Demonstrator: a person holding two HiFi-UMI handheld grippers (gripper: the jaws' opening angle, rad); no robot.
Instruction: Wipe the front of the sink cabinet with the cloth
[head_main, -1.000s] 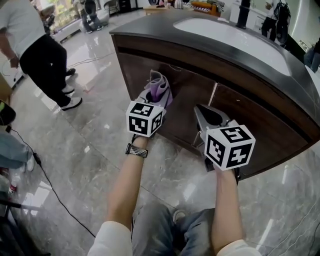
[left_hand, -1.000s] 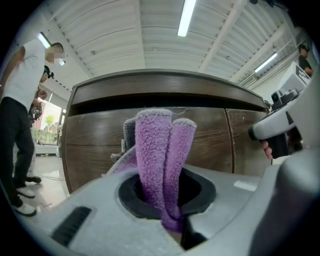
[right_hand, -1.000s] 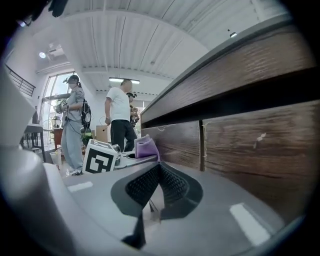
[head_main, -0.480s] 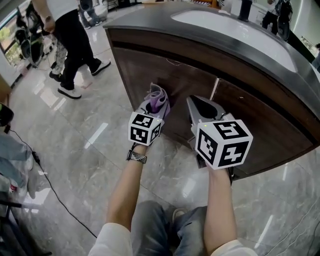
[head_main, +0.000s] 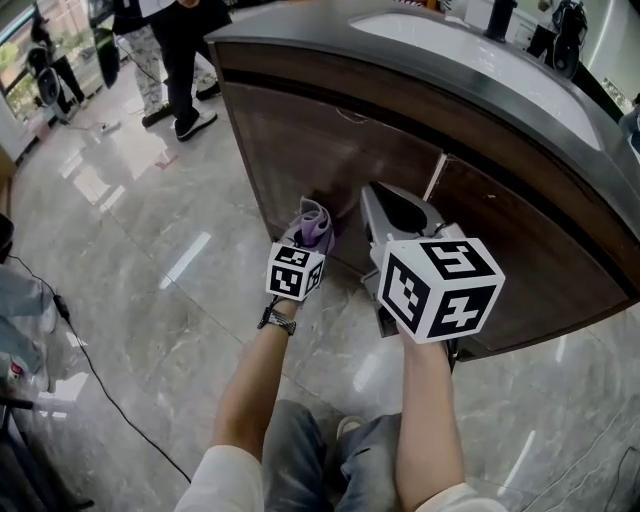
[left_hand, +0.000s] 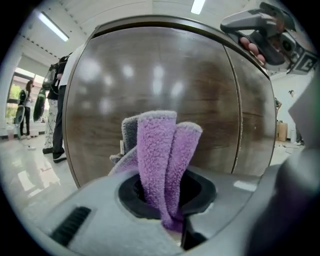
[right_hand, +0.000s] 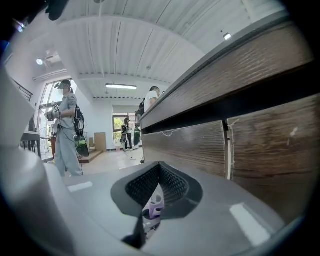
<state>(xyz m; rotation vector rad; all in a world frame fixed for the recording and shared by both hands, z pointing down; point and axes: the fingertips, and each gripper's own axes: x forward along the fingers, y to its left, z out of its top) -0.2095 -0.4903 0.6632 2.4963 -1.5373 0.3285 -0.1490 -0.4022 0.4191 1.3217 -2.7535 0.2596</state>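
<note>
So the left gripper (head_main: 306, 228) is clamped on the purple cloth (head_main: 317, 222). In the left gripper view the cloth (left_hand: 161, 155) is pinched at its lower end in the left gripper (left_hand: 167, 210), and the folded rest stands up along the jaws' line, pointing straight at the cabinet front (left_hand: 160, 70).

That's what matters here. The brown door panel is dead ahead of the cloth's free end, low on the cabinet front (head_main: 300, 140). I honestly can't tell whether the fabric touches the wood or sits just short of it.

The right gripper (head_main: 398, 212) is closed on nothing. Its own view shows the right gripper (right_hand: 156, 196) with the pads together and empty. It hangs just beside the left one, by the door seam (head_main: 432, 178).

My guess is the left hand does the wiping by pushing forward, then sweeping sideways.
</note>
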